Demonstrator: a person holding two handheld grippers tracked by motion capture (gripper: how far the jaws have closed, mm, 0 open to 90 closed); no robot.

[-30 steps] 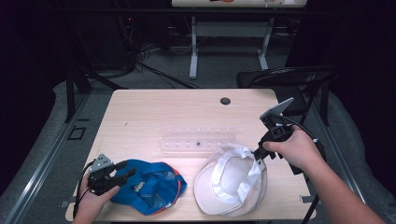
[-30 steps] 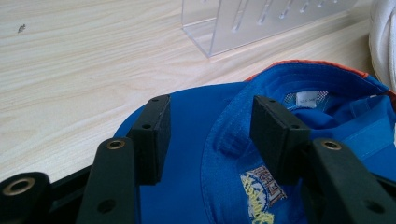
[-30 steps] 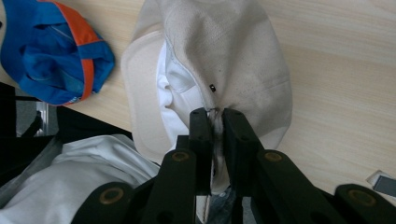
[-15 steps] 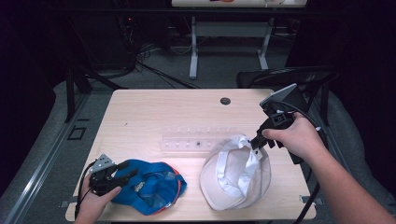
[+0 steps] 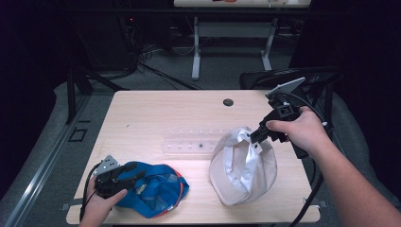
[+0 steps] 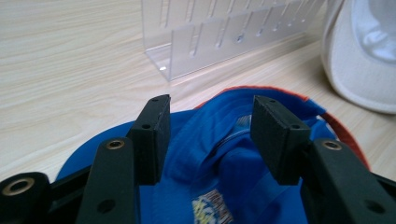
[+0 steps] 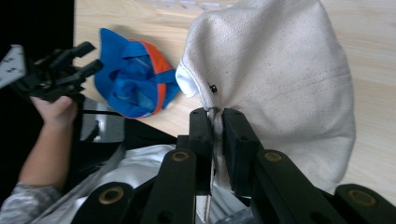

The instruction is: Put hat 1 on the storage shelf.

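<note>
— Two caps lie on the wooden table [image 5: 156, 118]. Which one is nearest to the person?

— It is the blue cap [image 5: 153, 189], at the near left edge. It has an orange trim and some small print on it, but the print is too blurred for me to read.

— And the left gripper [image 5: 135, 172]?

— It rests over the blue cap. Its jaws stand apart, with the blue cloth under and between them. The pads do not press on the cloth, as I see it in the left gripper view.

— What about the white cap [image 5: 243, 170]?

— It is to the right of the blue one, well apart from it. Its near part lies on the table and its far edge is lifted up.

— Who holds it up?

— The right gripper [image 5: 255, 137] does. Its jaws are together on a thin fold of the white cloth at the rim, and the cap hangs down from them.

— What stands behind the caps?

— A clear plastic rack [image 5: 196, 142] lies across the middle of the table, and the white cap covers its right end. Farther back, near the far edge, there is a small dark round spot [image 5: 228, 102].
</note>
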